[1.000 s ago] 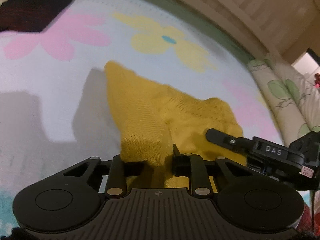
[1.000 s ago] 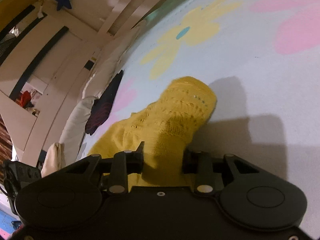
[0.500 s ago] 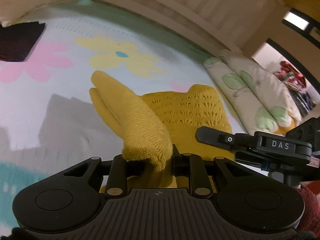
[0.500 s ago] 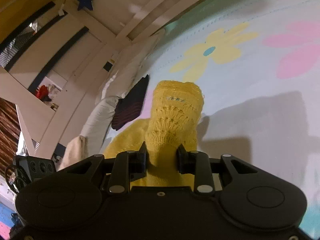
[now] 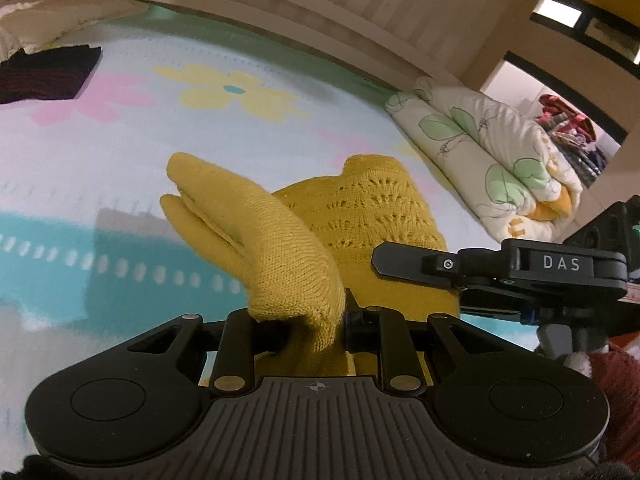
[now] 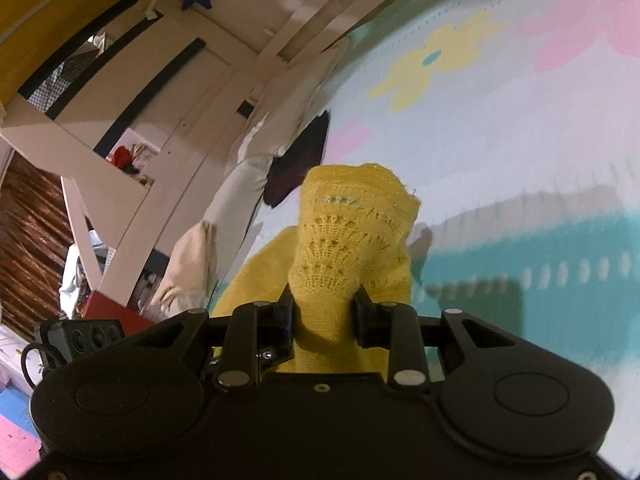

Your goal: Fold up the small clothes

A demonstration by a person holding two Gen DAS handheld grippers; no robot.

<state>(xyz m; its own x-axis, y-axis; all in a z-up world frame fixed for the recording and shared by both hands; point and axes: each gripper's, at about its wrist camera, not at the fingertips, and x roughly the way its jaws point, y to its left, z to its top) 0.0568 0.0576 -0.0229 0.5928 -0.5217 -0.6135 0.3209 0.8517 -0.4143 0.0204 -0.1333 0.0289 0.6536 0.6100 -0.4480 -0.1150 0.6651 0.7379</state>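
Observation:
A small yellow knitted garment is lifted off a flowered bedspread. My left gripper is shut on a plain-knit fold of it that bulges out ahead of the jaws. My right gripper is shut on a lacy patterned part of the same yellow garment, which stands up in front of the jaws. In the left wrist view the right gripper's black body shows at the right, beside the lacy part. The rest of the garment hangs below, hidden by the gripper bodies.
A dark folded garment lies at the far left of the bed, also seen as a dark patch near pale pillows. A leaf-printed rolled quilt lies at the right edge. A white slatted bed frame runs behind.
Both grippers have risen and drawn back with the yellow garment, lifting it off the bedspread. The teal band of the bedspread has come into view below it. Both grips stay the same.

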